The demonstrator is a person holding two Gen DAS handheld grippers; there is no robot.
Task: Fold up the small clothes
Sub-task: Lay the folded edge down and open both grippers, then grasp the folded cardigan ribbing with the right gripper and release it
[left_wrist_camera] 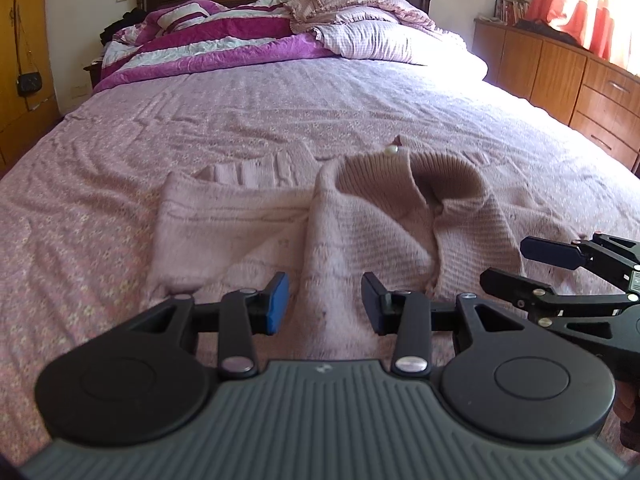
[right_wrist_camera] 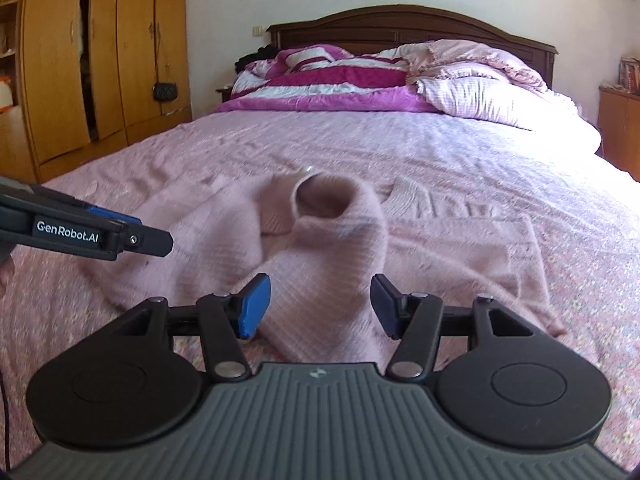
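On the bed (left_wrist_camera: 280, 92), a pink sweater (left_wrist_camera: 360, 224) lies half folded. Both the left gripper (left_wrist_camera: 325, 304) and right gripper (right_wrist_camera: 320, 306) stand apart, holding nothing. Its upright collar (right_wrist_camera: 324, 200) could likely topple and undo the fold.

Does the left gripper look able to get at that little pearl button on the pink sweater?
Probably yes. The left gripper has open jaws, and only low sweater folds lie before the pearl button; it sits exposed at the collar edge.

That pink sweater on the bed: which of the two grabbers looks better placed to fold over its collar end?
Probably the right gripper: the pink sweater bunches straight ahead of its open pads, below the standing collar. The left gripper faces the flatter body.
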